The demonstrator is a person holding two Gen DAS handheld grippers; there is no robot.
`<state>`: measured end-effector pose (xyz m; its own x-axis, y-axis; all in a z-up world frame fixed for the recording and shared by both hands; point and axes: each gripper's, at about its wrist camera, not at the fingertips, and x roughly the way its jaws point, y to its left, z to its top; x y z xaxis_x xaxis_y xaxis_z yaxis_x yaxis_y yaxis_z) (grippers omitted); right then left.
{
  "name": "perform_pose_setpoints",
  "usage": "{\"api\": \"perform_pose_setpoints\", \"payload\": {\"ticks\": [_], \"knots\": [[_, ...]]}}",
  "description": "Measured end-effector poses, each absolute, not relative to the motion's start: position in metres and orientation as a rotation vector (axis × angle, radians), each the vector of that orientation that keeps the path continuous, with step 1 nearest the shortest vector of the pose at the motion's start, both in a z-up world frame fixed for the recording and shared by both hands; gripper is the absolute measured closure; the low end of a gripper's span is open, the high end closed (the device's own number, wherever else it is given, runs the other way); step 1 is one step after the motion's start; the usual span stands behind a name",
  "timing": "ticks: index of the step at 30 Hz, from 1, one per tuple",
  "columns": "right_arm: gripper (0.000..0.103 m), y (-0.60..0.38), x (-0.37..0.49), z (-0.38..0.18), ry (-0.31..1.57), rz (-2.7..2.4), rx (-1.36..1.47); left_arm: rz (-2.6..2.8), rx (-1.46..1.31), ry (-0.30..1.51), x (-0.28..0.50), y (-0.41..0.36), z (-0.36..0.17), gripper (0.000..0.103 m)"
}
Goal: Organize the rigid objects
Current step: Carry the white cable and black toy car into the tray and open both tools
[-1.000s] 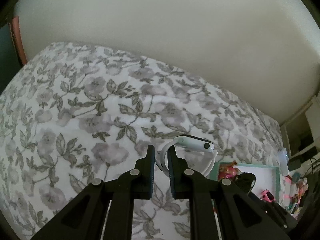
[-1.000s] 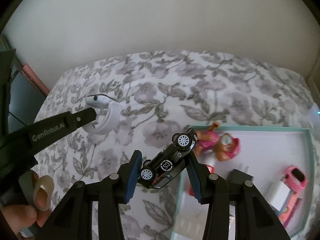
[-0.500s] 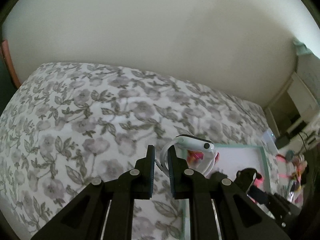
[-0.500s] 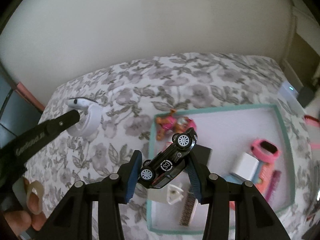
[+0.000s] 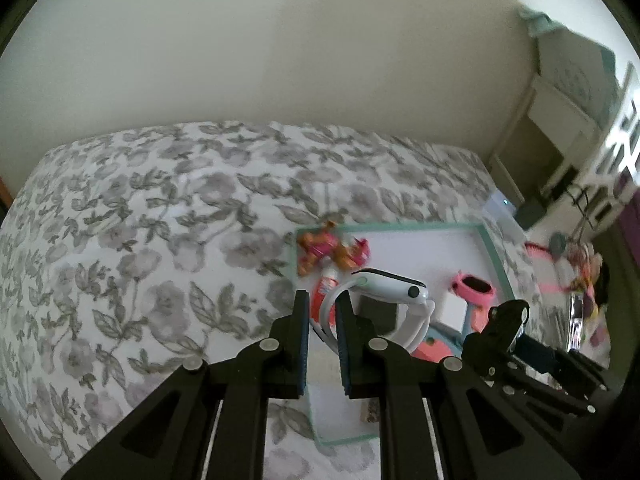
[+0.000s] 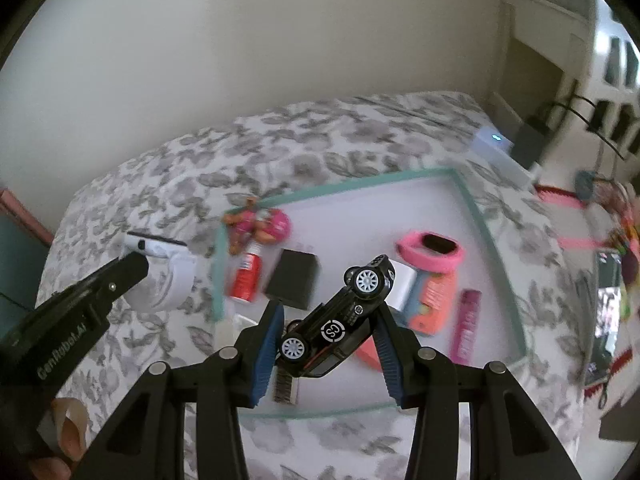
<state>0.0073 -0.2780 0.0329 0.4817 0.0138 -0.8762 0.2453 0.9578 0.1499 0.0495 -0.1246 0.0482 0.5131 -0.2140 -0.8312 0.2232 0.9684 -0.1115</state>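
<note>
Toys and small gadgets are being gathered into a shallow tray point(image 6: 472, 204) with a teal rim that lies on a flowered bedspread point(image 5: 160, 216).

Much is in the tray already. A pink-and-orange figure point(image 6: 260, 222) sits in the far left corner, with a red tube point(image 6: 246, 276) and a flat black block point(image 6: 294, 278) beside it. A pink watch point(image 6: 434, 250), a white cube point(image 6: 404, 284), an orange-and-blue toy point(image 6: 432, 304) and a pink stick point(image 6: 466, 326) lie toward the right.

Two pieces are on their way. The right gripper point(image 6: 328, 340) is clamped on a black toy car point(image 6: 340, 320), tilted nose-up above the near part of the tray. The left gripper point(image 5: 322, 320) is pinched narrow on the strap of a white watch point(image 5: 390, 284); from the right camera that watch hangs above the bedspread just left of the tray's left rim.

Both pieces have yet to be set down, I judge. More bright clutter point(image 6: 616, 240) shows off the bed's right side, too blurred to name, so more sorting may remain.
</note>
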Motion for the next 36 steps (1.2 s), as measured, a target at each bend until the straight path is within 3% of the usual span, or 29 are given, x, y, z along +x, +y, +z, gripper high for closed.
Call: {"api": "perform_pose_setpoints", "payload": {"ticks": [15,36], "knots": [[0.055,-0.315,-0.007,0.001,1.169,-0.24,0.274,-0.316,0.156,1.093,0.031,-0.182,0.012,0.09],[0.054,-0.326,-0.002,-0.021,1.243,-0.259,0.289,-0.326,0.241,1.154,0.03,-0.201,-0.014,0.087]]}}
